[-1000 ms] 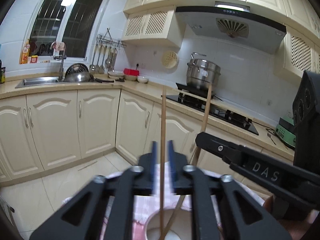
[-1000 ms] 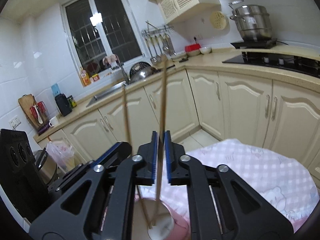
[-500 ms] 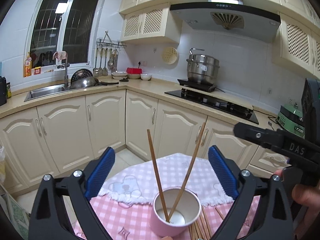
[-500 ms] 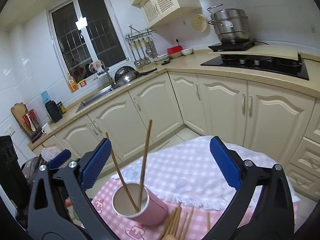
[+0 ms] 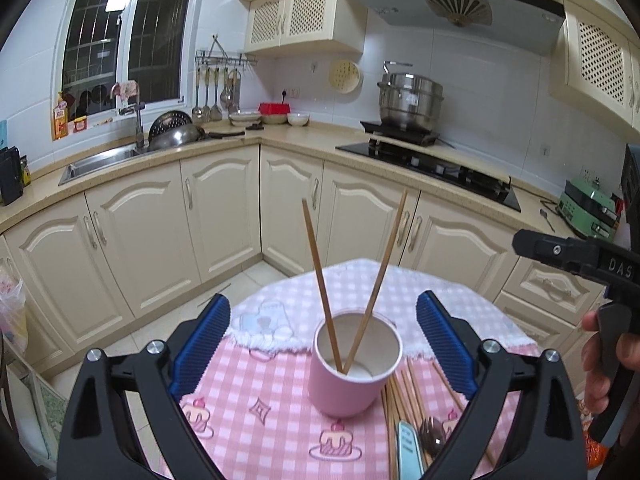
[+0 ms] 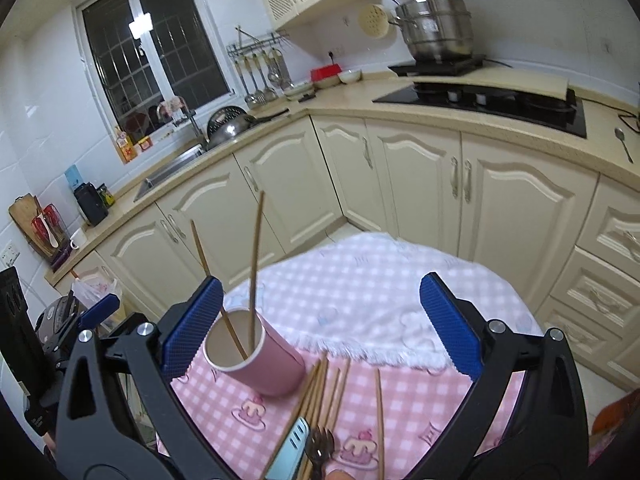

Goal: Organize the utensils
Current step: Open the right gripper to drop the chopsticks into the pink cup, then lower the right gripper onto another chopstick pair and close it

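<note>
A pink cup (image 5: 352, 376) stands on the pink checked tablecloth (image 5: 256, 404) with two wooden chopsticks (image 5: 320, 272) leaning apart inside it. It also shows in the right wrist view (image 6: 260, 356). My left gripper (image 5: 320, 344) is open and empty, its jaws wide to either side of the cup. My right gripper (image 6: 320, 328) is open and empty, above and to the right of the cup. Several loose chopsticks (image 6: 320, 396), a dark fork (image 6: 320, 444) and a light blue handle (image 6: 290, 448) lie on the cloth right of the cup.
A white checked cloth (image 6: 372, 292) covers the far half of the small table. Cream kitchen cabinets (image 5: 200, 232), a sink (image 5: 104, 160) and a stove with a steel pot (image 5: 410, 100) stand beyond. The right gripper's body (image 5: 580, 260) shows in the left wrist view.
Both grippers were shut on a chopstick over the cup a second ago. Both opened, the chopsticks dropped into the cup, and both grippers have pulled back.
</note>
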Tool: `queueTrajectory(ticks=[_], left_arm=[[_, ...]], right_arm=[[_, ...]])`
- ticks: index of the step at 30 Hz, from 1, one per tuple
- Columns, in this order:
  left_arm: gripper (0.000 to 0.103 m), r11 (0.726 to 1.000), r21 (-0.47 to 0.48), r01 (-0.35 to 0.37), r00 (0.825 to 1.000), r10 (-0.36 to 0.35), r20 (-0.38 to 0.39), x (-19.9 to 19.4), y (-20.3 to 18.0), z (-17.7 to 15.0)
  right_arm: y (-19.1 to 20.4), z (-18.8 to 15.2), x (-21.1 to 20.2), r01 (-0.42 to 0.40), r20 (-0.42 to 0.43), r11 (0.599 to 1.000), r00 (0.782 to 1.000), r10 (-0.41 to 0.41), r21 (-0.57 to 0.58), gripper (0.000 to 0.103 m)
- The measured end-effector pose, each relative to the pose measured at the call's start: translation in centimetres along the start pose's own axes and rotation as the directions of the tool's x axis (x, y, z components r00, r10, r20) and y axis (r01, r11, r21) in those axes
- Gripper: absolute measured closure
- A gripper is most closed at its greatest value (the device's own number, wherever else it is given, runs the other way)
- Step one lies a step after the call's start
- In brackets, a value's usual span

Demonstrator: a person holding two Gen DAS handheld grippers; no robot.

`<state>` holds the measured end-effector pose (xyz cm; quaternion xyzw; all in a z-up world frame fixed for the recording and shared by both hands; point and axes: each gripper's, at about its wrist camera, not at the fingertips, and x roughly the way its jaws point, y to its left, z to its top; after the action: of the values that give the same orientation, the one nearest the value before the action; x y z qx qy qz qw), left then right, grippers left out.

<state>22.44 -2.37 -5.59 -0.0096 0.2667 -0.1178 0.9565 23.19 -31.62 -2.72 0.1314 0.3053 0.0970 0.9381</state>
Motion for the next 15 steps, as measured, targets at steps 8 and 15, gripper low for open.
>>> queueTrajectory(ticks=[8, 15], left_arm=[[0.011, 0.999, 0.048, 0.004, 0.998, 0.0, -0.069, 0.2, -0.9, -2.5], [0.011, 0.995, 0.1, 0.021, 0.986, -0.004, -0.168, 1.7, -2.1, -5.2]], right_arm=[[-1.4, -2.0, -0.1, 0.033, -0.072, 0.999, 0.997, -0.032, 0.005, 0.006], [-2.7, -4.4, 0.6, 0.064, -0.151, 0.998, 0.987, -0.061, 0.017, 0.006]])
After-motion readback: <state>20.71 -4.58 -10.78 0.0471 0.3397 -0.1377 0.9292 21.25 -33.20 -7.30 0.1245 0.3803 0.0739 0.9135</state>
